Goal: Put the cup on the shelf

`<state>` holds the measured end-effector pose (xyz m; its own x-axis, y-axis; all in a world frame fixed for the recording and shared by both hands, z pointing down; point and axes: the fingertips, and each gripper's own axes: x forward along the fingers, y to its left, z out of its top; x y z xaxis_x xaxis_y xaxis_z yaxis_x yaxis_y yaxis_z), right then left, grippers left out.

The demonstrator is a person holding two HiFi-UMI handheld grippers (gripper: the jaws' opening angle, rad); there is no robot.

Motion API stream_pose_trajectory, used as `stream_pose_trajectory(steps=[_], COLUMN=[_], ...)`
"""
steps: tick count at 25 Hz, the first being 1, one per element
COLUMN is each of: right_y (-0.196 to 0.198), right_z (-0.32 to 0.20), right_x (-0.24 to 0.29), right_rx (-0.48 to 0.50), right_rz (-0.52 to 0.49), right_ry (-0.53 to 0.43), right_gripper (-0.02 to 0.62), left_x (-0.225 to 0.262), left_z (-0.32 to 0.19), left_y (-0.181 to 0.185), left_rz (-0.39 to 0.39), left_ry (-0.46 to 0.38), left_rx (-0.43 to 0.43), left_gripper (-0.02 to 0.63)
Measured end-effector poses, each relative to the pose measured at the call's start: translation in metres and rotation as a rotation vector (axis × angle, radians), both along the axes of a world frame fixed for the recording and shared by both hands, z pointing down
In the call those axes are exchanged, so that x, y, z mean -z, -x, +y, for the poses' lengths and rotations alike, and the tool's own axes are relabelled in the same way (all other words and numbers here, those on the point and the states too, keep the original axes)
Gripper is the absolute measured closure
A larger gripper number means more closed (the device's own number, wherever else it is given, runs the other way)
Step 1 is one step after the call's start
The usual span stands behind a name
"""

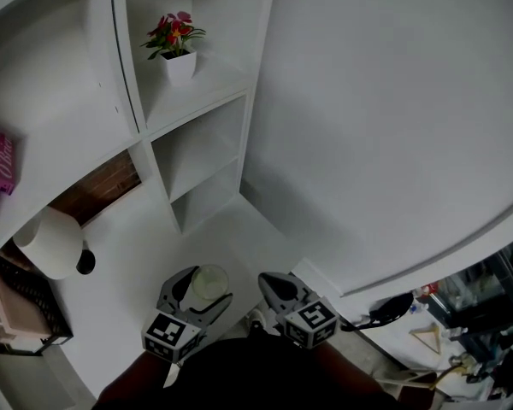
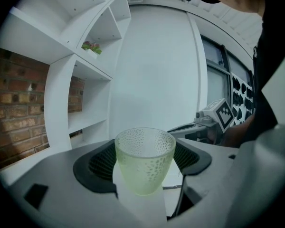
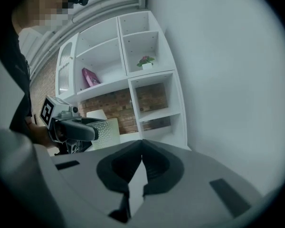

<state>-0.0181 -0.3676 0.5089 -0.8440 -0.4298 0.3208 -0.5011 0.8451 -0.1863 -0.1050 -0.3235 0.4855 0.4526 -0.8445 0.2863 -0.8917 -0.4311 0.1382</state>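
The left tool (image 1: 202,290) is gripping the cup (image 2: 145,160) upright by its sides, likely to carry it level to the shelf (image 1: 197,84); the right tool (image 3: 141,146) is hanging clenched, empty.

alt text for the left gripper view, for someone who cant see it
A pale green dimpled cup stands upright, clamped between the dark padded jaws of the left gripper. Behind it are a white shelf unit holding a small potted plant, a brick wall at left, and the right gripper at right.
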Motion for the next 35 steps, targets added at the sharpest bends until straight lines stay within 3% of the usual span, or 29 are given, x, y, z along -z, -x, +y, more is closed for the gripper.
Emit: stream_pose_trajectory(steps=[18, 35], right_y=[-0.012, -0.030], right_z=[-0.076, -0.101], right_x=[0.013, 0.011], right_rx=[0.080, 0.108], right_rz=[-0.076, -0.089], right_ry=[-0.040, -0.047], right_gripper=[0.591, 0.591], left_x=[0.029, 0.045], left_z=[-0.126, -0.246], left_y=[0.032, 0.078], left_rz=[-0.075, -0.115], left_ry=[-0.103, -0.109], left_rx=[0.178, 0.332], left_gripper=[0.232, 0.232])
